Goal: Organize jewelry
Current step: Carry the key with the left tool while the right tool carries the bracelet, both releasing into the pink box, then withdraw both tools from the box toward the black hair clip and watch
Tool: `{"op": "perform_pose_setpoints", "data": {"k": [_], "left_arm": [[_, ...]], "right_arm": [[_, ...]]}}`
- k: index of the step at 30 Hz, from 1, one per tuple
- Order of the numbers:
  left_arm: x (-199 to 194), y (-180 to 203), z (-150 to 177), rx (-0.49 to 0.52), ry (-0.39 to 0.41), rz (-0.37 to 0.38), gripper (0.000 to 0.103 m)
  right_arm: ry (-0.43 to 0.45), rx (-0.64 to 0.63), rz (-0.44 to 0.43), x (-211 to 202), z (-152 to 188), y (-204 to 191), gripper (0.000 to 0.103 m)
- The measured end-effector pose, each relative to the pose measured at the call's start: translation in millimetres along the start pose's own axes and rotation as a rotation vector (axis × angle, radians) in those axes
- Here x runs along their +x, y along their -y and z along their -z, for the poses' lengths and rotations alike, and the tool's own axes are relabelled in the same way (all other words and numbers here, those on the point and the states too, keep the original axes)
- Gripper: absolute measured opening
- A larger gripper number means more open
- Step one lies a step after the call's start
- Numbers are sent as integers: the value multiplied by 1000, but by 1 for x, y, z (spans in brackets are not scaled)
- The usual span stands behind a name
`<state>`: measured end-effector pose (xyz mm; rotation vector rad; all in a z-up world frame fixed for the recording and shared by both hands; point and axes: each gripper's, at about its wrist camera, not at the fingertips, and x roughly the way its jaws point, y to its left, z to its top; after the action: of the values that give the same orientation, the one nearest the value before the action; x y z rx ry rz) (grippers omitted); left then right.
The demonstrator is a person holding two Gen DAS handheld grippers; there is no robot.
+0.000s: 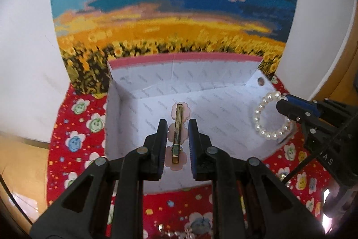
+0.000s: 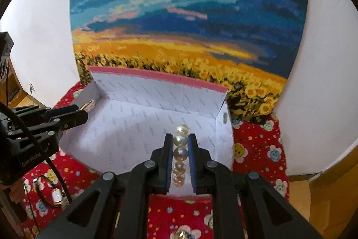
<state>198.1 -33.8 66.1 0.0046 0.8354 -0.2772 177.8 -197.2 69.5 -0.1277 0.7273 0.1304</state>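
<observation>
The left gripper [image 1: 177,127] has its 2 black jaws with ribbed blue pads drawn in around a hair clip [image 1: 177,133], a slim brass-coloured metal bar backed by pale pink scalloped flower shapes; a sliver of gap shows on each side, so whether the pads actually press it cannot be told. The clip lies lengthwise between the fingers, above the floor of an open white box [image 1: 138,109], a shallow cardboard tray lined with paper printed in faint grey lettering, with a pink strip along its back rim. The right gripper [image 2: 180,145] is closed narrowly on a pearl bracelet [image 2: 180,142], a ring of round, glossy cream beads seen edge-on between its pads; from the left wrist view the bracelet [image 1: 271,118] hangs as a full circle at the box's right wall, nipped by the right gripper [image 1: 283,104]. The box sits on a red tablecloth [image 2: 257,149] dotted with smiling flowers. A wristwatch [image 2: 52,193] with a dark band and square pale face lies on the cloth near the box's left corner. A sunflower-field painting [image 2: 190,26] stands behind.
</observation>
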Motion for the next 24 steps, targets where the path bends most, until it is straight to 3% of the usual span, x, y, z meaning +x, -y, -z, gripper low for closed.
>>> {"op": "perform_pose_setpoints", "data": {"k": [5, 13, 17, 19, 21, 24], "left_arm": [[28, -7, 3, -22, -56, 4, 11], [36, -15, 2, -48, -76, 13, 13], [33, -14, 2, -54, -70, 10, 36], [28, -14, 1, -52, -59, 6, 38], [22, -13, 1, -52, -51, 6, 38], [6, -13, 2, -58, -33, 11, 39]], "right_arm": [[-47, 29, -2, 33, 4, 9, 15], [-100, 68, -14, 59, 4, 17, 15], [-127, 92, -33, 62, 5, 18, 15], [-119, 88, -29, 56, 4, 18, 19], [-105, 91, -32, 48, 2, 19, 32], [-74, 102, -40, 29, 0, 22, 37]]}}
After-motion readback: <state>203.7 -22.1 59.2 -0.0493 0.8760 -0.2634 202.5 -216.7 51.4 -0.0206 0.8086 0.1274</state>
